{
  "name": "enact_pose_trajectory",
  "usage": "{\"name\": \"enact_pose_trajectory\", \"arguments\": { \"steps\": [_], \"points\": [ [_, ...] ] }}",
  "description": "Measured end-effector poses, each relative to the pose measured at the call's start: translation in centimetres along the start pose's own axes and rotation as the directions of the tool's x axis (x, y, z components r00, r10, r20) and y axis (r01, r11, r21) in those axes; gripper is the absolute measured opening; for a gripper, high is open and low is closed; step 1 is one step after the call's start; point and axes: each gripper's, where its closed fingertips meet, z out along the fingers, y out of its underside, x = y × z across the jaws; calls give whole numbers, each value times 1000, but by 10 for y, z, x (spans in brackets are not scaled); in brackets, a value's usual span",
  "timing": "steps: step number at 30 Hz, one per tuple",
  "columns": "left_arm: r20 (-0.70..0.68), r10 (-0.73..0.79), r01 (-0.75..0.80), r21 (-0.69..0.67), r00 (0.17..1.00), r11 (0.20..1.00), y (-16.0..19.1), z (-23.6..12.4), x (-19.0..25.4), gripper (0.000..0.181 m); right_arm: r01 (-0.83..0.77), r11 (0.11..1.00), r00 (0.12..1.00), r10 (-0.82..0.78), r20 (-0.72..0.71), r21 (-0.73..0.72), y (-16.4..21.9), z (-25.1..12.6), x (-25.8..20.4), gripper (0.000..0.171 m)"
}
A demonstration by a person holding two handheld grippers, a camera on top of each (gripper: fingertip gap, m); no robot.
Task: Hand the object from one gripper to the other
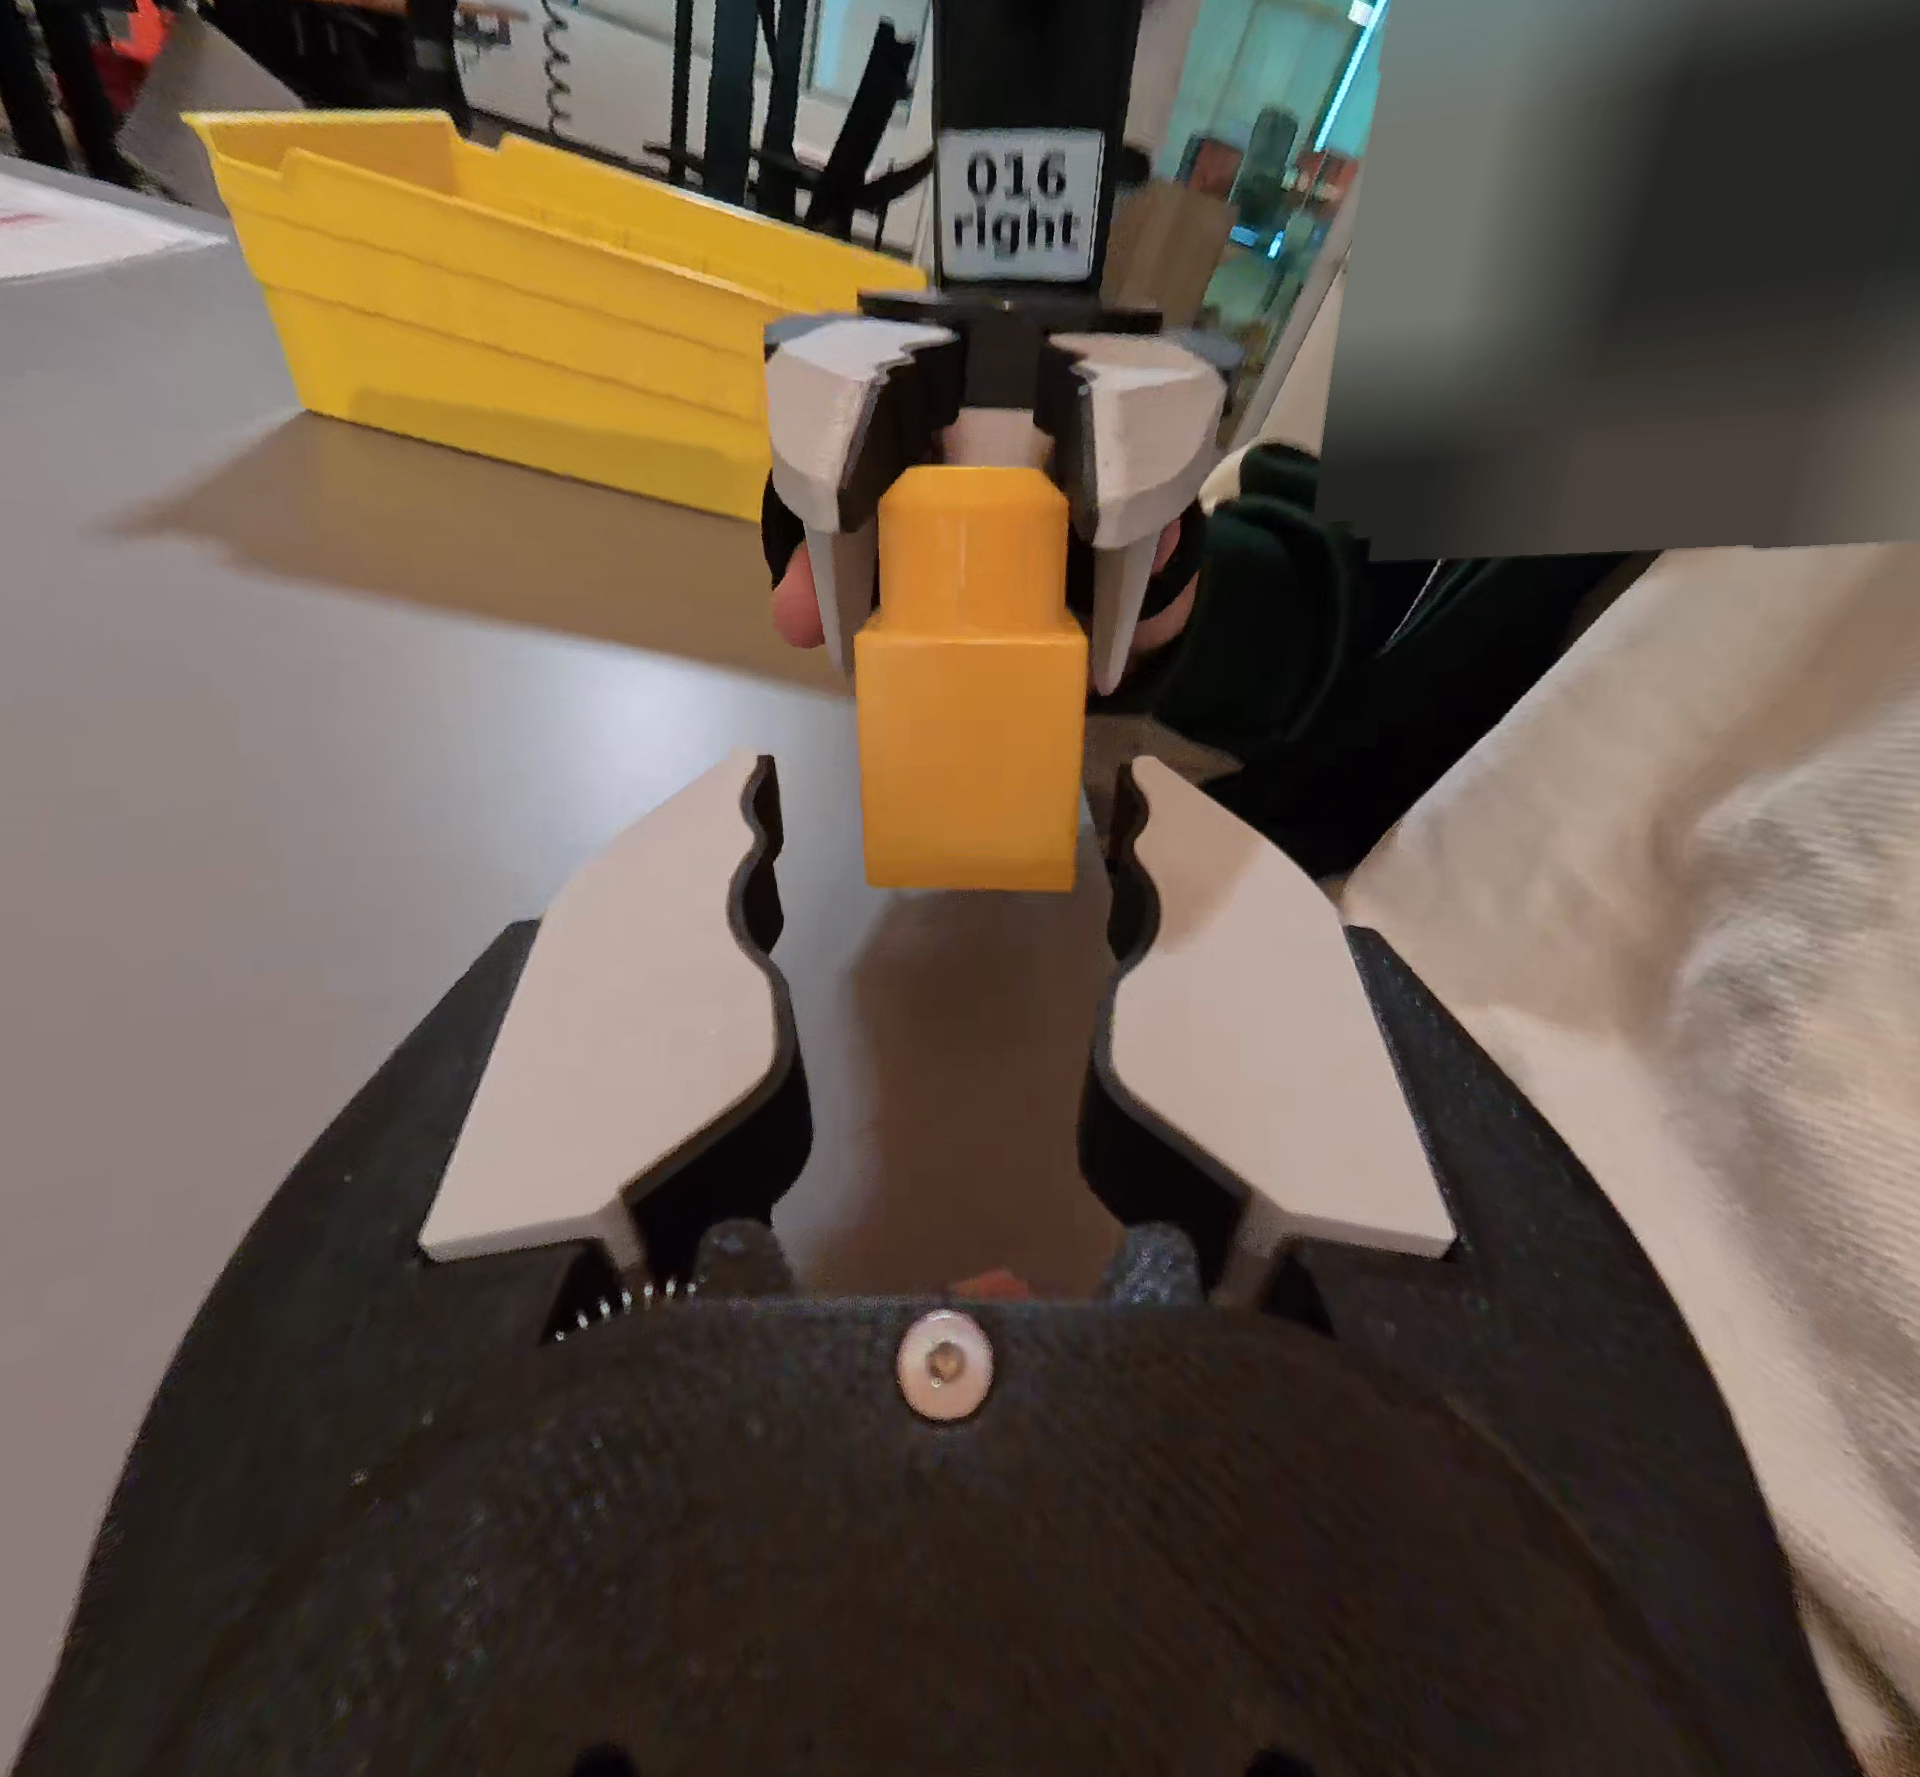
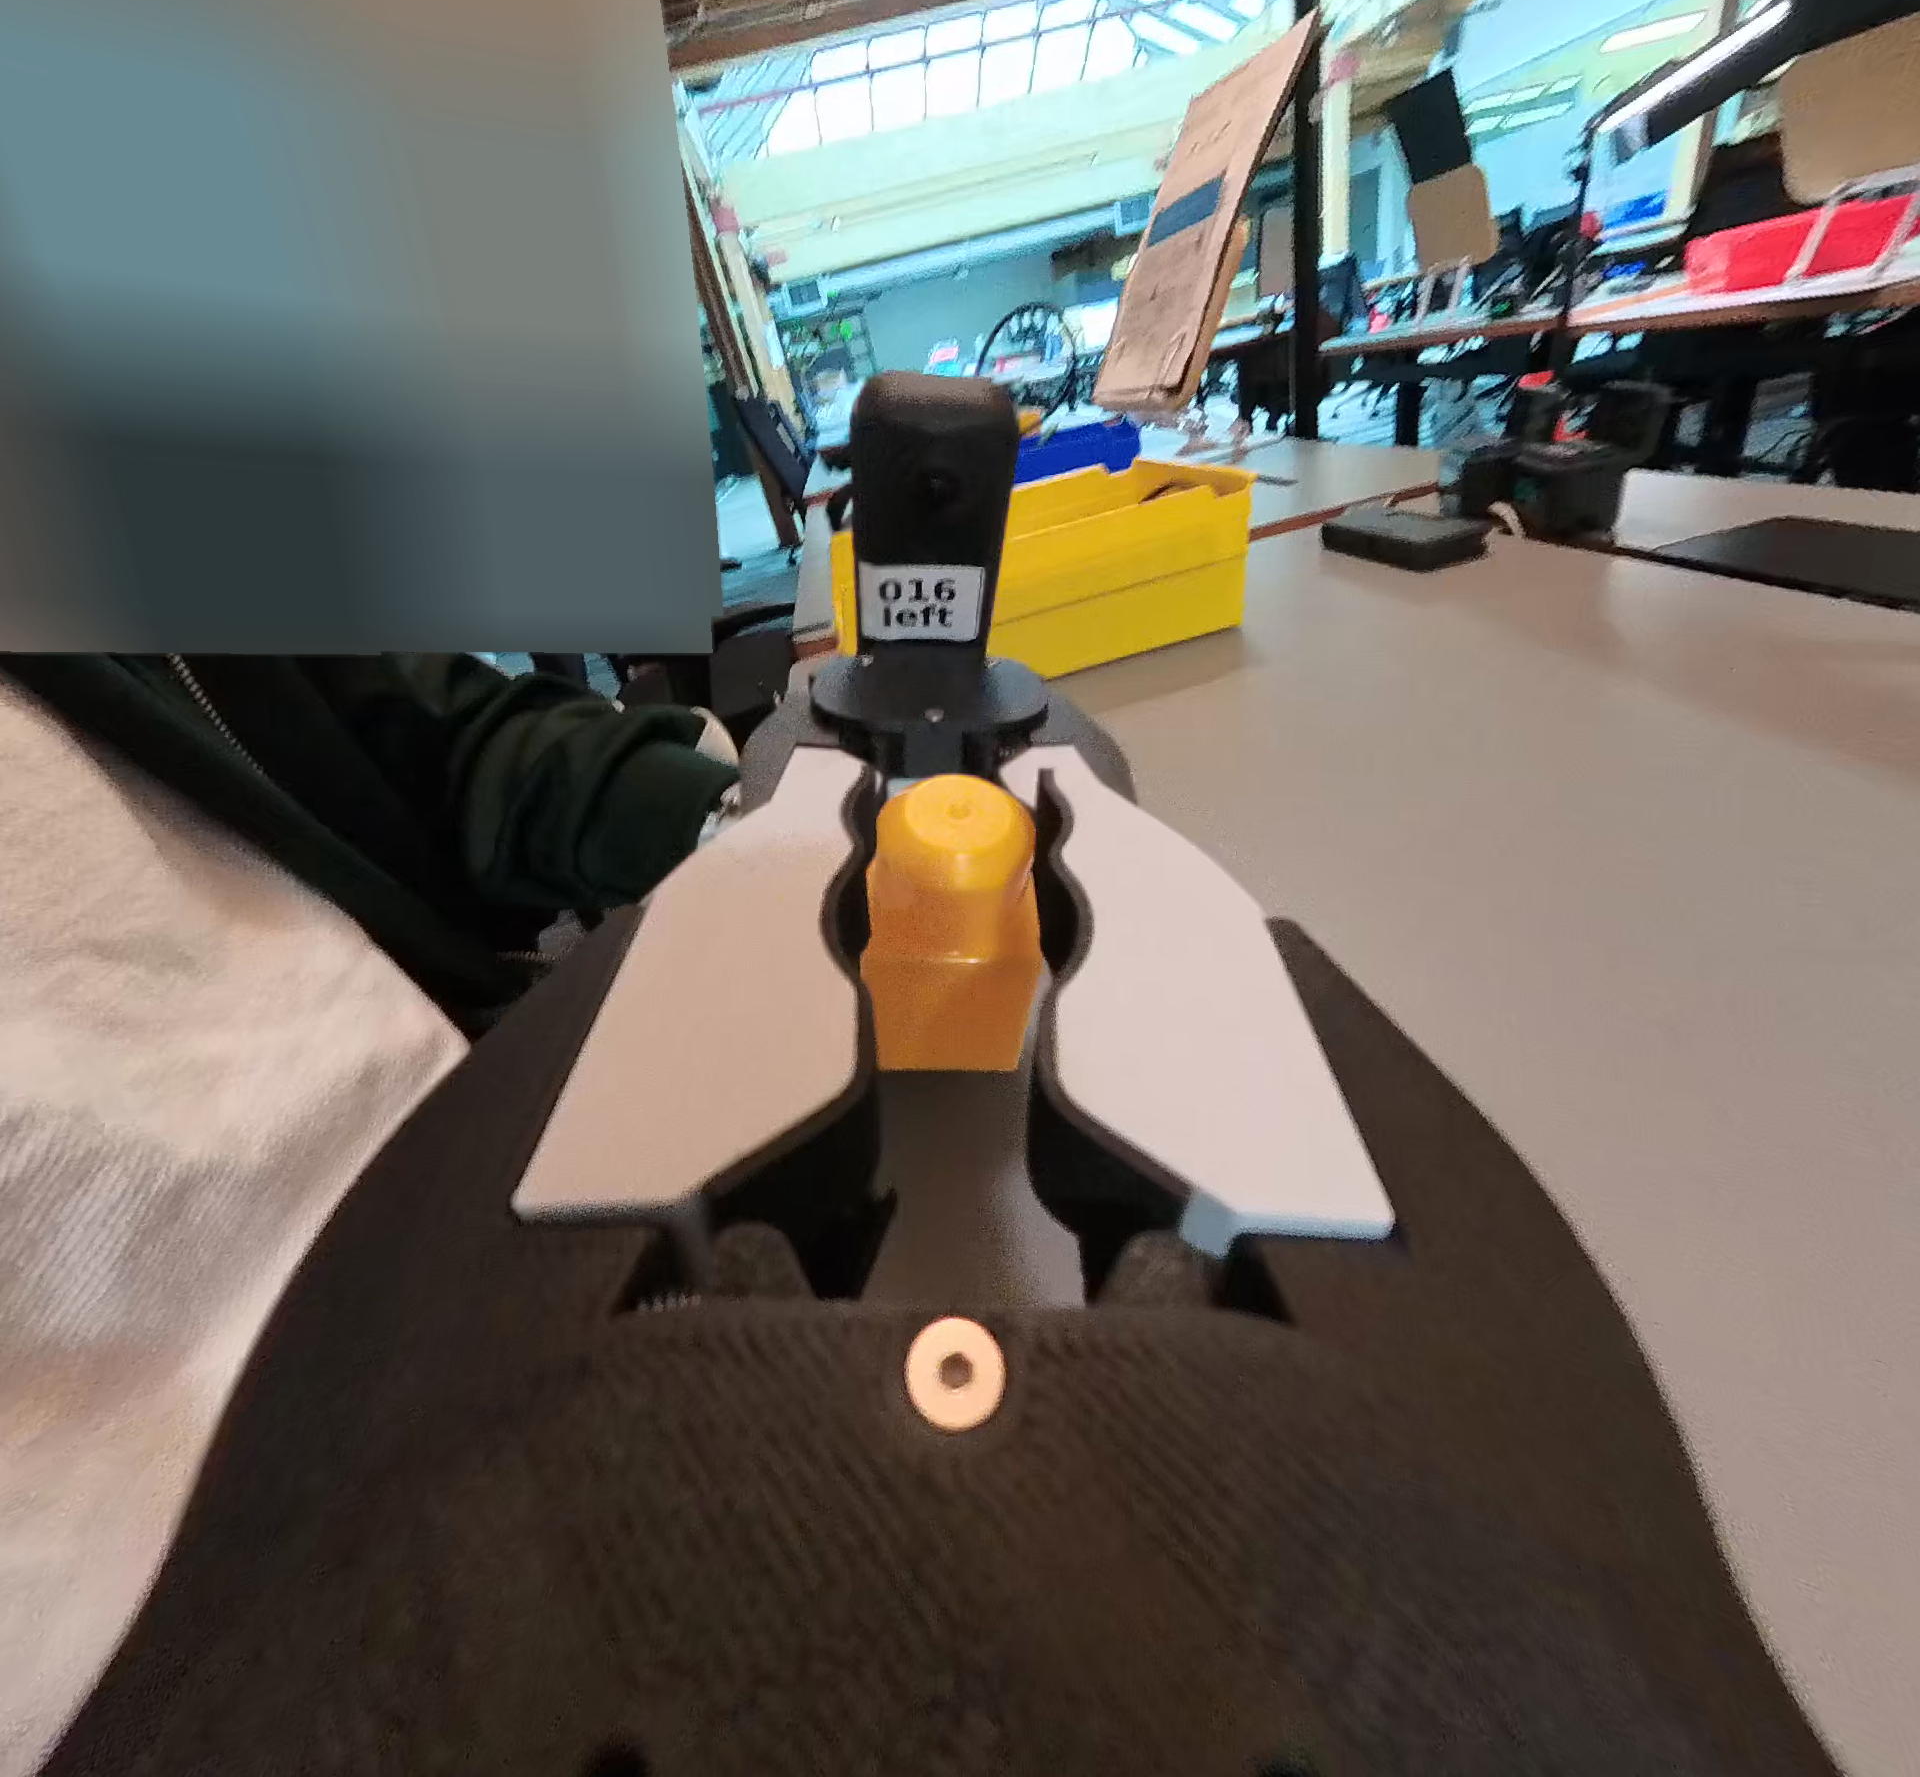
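Observation:
An orange block (image 1: pixel 968 751), with a square body and a round stud end, hangs above the grey table (image 1: pixel 312 688). In the left wrist view my right gripper (image 1: pixel 977 678) faces me and is shut on the block's round end. My left gripper (image 1: pixel 951 771) is open, and the block's square end sits between its fingertips with a gap on each side. In the right wrist view my right gripper (image 2: pixel 948 777) clamps the block (image 2: pixel 951 958) on both sides. The left gripper's black camera post (image 2: pixel 928 522) stands just beyond it.
A yellow bin (image 1: pixel 499 304) stands on the table behind the grippers, and also shows in the right wrist view (image 2: pixel 1122 564). Dark devices (image 2: pixel 1403 538) lie at the far right of the table (image 2: pixel 1455 792). The person's white sleeve (image 1: pixel 1662 1000) fills the side. My right fingertips sit around 5 cm from my left ones.

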Motion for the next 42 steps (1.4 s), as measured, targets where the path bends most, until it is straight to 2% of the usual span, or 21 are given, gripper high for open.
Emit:
{"name": "enact_pose_trajectory", "arguments": {
  "steps": [6,13,21,22,24,26,32,42],
  "points": [
    [31,111,-105,-153,993,983,18,3,1,53,94,978,996,-93,10,-186,25,7,-3,29],
    [43,143,-131,-208,989,969,25,4,0,46,98,969,995,-97,17,-225,28,6,-2,29],
    [39,143,-132,-205,989,970,24,3,0,36,119,970,992,-123,-4,-211,24,7,-2,30],
    [42,142,-131,-195,989,972,22,3,0,36,139,971,989,-145,-20,-195,21,7,-1,35],
    [59,137,-126,-164,989,978,16,0,-3,36,181,973,979,-193,-72,-140,12,7,5,59],
    [72,119,-110,-119,990,987,10,-4,-6,36,187,978,974,-196,-111,-92,3,3,10,64],
    [75,44,-42,-37,996,998,-1,-13,-12,35,54,998,993,-55,-105,-11,-3,-6,19,61],
    [69,64,-60,-50,996,997,-2,-10,-7,35,80,988,995,-88,-53,-136,22,6,12,54]
  ]
}}
